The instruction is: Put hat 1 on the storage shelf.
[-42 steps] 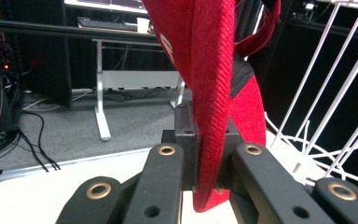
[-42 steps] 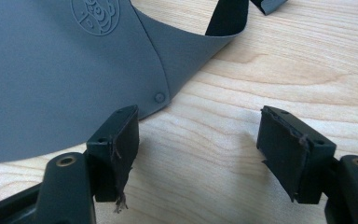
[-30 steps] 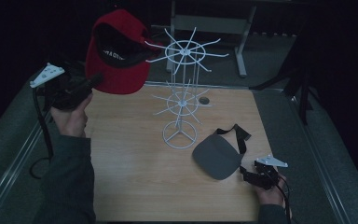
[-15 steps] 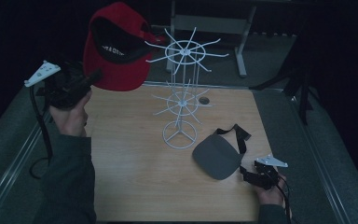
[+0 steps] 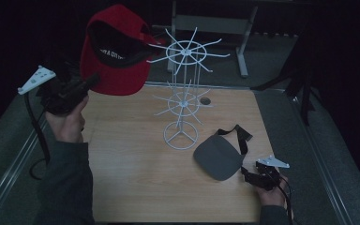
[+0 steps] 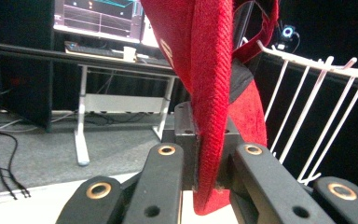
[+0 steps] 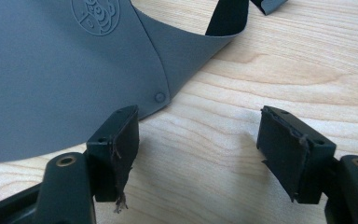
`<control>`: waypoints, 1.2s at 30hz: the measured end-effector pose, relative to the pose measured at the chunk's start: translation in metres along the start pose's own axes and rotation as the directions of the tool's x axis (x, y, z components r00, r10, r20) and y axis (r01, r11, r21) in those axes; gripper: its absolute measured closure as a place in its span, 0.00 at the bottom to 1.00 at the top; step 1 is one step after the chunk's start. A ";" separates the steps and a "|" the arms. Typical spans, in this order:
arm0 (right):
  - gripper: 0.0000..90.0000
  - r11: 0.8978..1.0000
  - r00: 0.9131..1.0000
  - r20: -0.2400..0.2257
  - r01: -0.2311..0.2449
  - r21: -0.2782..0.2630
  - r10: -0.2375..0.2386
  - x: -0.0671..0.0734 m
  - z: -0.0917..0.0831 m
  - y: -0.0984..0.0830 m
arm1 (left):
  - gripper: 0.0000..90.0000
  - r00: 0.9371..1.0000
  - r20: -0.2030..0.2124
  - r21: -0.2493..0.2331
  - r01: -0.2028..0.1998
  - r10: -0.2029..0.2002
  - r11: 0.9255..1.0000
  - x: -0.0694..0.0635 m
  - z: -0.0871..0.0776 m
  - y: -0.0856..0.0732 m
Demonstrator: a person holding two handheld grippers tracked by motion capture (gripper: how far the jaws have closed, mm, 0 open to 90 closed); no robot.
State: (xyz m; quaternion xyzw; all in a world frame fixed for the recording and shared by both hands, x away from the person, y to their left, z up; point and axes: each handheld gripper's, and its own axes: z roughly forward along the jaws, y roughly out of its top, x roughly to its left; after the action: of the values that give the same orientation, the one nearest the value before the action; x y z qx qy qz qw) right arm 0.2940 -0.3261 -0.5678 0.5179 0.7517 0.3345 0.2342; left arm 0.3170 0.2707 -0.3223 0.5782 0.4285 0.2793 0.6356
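Note:
A red cap (image 5: 115, 51) hangs in the air at the upper left, beside the top tier of a white wire rack (image 5: 183, 93). My left gripper (image 5: 86, 84) is shut on the cap's brim; in the left gripper view the red brim (image 6: 209, 116) is pinched between the black pads. A grey visor (image 5: 218, 157) with a black strap lies flat on the wooden table (image 5: 131, 178) at the right. My right gripper (image 5: 248, 174) rests on the table just right of the visor, open, with bare wood between its jaws (image 7: 198, 154) and the grey visor (image 7: 51, 84) at its left pad.
The wire rack stands on a round base (image 5: 180, 138) mid-table, with spokes on two tiers. A small dark hole (image 5: 205, 101) marks the table behind it. Grey padded borders (image 5: 318, 140) flank the table. A metal desk frame (image 5: 206, 23) stands behind.
My left hand has lifted the red cap slightly higher and nearer the rack's top spokes. The right gripper and the visor have stayed put.

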 end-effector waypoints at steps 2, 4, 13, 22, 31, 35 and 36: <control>0.33 1.000 1.000 0.000 0.000 0.000 0.000 0.000 0.000 0.000 | 0.95 1.000 0.003 -0.008 0.003 -0.003 1.000 0.002 -0.004 -0.002; 0.33 1.000 1.000 0.000 0.000 0.000 0.000 0.000 0.000 0.000 | 0.95 1.000 0.007 -0.016 0.006 -0.006 1.000 0.004 -0.007 -0.006; 0.33 1.000 1.000 0.000 0.000 0.000 0.000 0.000 0.000 0.000 | 0.95 0.999 0.017 -0.040 -0.031 0.031 0.999 0.008 -0.021 -0.030; 0.33 1.000 1.000 0.000 0.000 0.000 0.000 0.000 0.000 0.000 | 0.95 0.997 0.032 -0.043 -0.063 0.065 0.997 0.015 -0.026 -0.054; 0.33 1.000 1.000 0.000 -0.001 0.000 0.001 0.000 0.000 0.000 | 0.95 0.993 0.014 0.001 -0.118 0.118 0.993 0.020 -0.022 -0.097; 0.33 1.000 1.000 0.000 0.000 0.001 0.000 0.000 0.000 0.000 | 0.95 0.993 0.011 0.036 -0.116 0.115 0.993 0.021 -0.019 -0.115; 0.33 1.000 1.000 0.000 0.001 0.000 -0.001 0.000 0.000 0.000 | 0.95 0.994 0.011 0.045 -0.113 0.112 0.993 0.020 -0.018 -0.120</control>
State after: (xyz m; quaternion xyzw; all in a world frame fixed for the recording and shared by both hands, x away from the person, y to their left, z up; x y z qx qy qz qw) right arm 0.2938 -0.3261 -0.5678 0.5178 0.7519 0.3342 0.2343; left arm 0.2944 0.2759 -0.4430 0.6168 0.3990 0.3025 0.6073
